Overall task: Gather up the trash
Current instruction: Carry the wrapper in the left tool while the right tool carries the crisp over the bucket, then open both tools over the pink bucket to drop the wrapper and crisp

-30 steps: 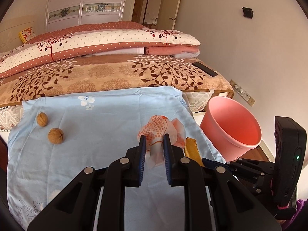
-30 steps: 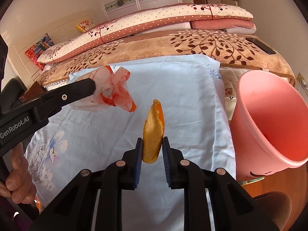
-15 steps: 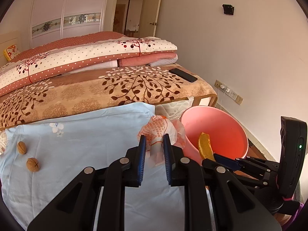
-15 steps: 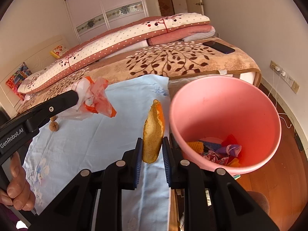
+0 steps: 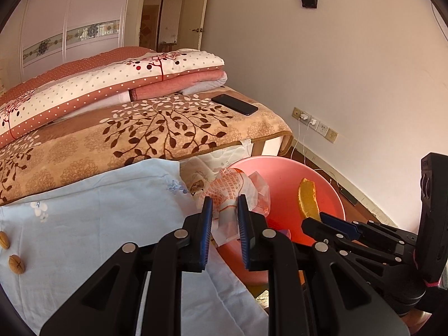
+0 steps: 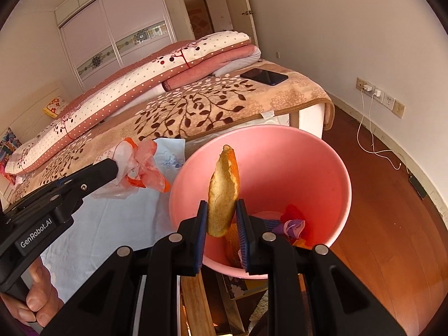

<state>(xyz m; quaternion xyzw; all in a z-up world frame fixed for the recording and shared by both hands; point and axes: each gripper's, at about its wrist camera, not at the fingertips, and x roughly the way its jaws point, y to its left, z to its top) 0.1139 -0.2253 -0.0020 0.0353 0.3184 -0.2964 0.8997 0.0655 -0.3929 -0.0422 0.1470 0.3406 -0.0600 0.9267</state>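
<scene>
Now peel (image 6: 223, 193) in right claw (image 6: 221, 225) above bin (image 6: 322, 168)

A black phone (image 5: 234, 104) is seen lying on the leaf-patterned blanket (image 5: 156, 131) of the bed, beside folded quilts (image 5: 117, 84); two walnuts (image 5: 16, 264) are seen on the light-blue cloth (image 5: 92, 224).

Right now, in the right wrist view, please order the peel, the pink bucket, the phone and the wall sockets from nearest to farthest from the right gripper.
1. Peel: clamped in the right gripper.
2. Pink bucket: just beyond and under the peel.
3. Phone: on the bed's far corner, behind the bucket.
4. Wall sockets: on the far wall, to the right.
</scene>
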